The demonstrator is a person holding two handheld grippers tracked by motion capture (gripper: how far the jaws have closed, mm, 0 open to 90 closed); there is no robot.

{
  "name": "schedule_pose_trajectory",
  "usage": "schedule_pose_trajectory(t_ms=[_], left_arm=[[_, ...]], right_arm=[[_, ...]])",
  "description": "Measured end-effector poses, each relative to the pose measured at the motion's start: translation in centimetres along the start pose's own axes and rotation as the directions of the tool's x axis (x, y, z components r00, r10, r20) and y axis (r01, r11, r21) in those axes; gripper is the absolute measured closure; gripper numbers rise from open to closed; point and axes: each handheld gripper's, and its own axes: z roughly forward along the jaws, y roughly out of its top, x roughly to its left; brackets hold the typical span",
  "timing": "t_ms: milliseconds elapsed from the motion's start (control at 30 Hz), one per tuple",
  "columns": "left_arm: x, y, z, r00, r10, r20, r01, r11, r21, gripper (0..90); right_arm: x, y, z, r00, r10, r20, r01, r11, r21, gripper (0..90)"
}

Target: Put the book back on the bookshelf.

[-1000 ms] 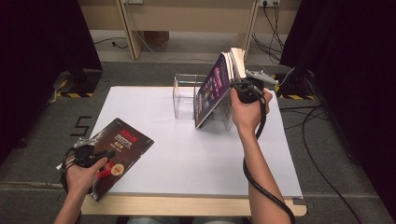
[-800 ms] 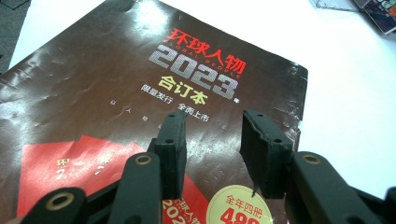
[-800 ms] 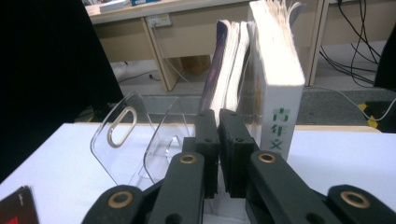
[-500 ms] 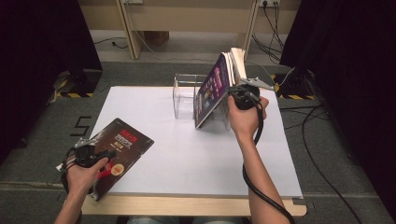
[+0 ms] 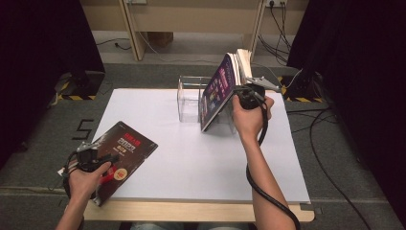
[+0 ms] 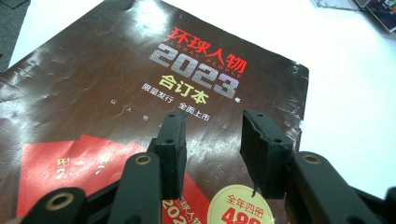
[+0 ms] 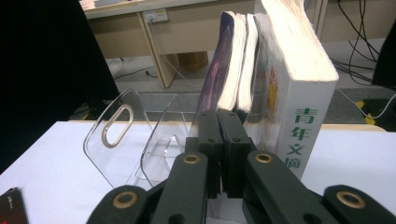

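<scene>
The right tongs (image 7: 223,140) are pressed fully together, pads meeting with nothing visible between them, just in front of the standing books (image 7: 261,70) in the clear acrylic rack (image 5: 191,96) at the far middle of the white counter (image 5: 201,158). The books stand on edge; the purple-covered one (image 5: 216,91) leans, its top tilted away from the rack's empty slots. The left tongs (image 6: 212,154) stand partly open, empty, over the dark magazine (image 6: 116,93), which lies flat at the counter's near left corner, long axis running diagonally.
</scene>
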Motion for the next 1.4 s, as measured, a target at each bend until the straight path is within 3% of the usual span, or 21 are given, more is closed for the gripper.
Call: schedule_pose_trajectory(t_ms=[433, 967, 1400], left_arm=[[0.0, 0.0, -0.1, 1.0000, 0.001, 0.000, -0.001, 1.0000, -0.003, 59.9], [0.1, 0.0, -0.1, 1.0000, 0.003, -0.003, -0.003, 1.0000, -0.002, 59.5], [0.5, 0.3, -0.3, 0.9999, 0.000, -0.011, 0.000, 1.0000, -0.010, 59.6]], right_arm=[[-0.2, 0.1, 0.2, 1.0000, -0.001, 0.007, 0.001, 1.000, -0.005, 87.3], [-0.2, -0.9, -0.4, 1.0000, 0.003, 0.000, -0.003, 1.000, -0.025, 73.7], [-0.3, -2.0, -1.1, 1.0000, 0.008, -0.006, -0.008, 0.999, -0.031, 70.1]])
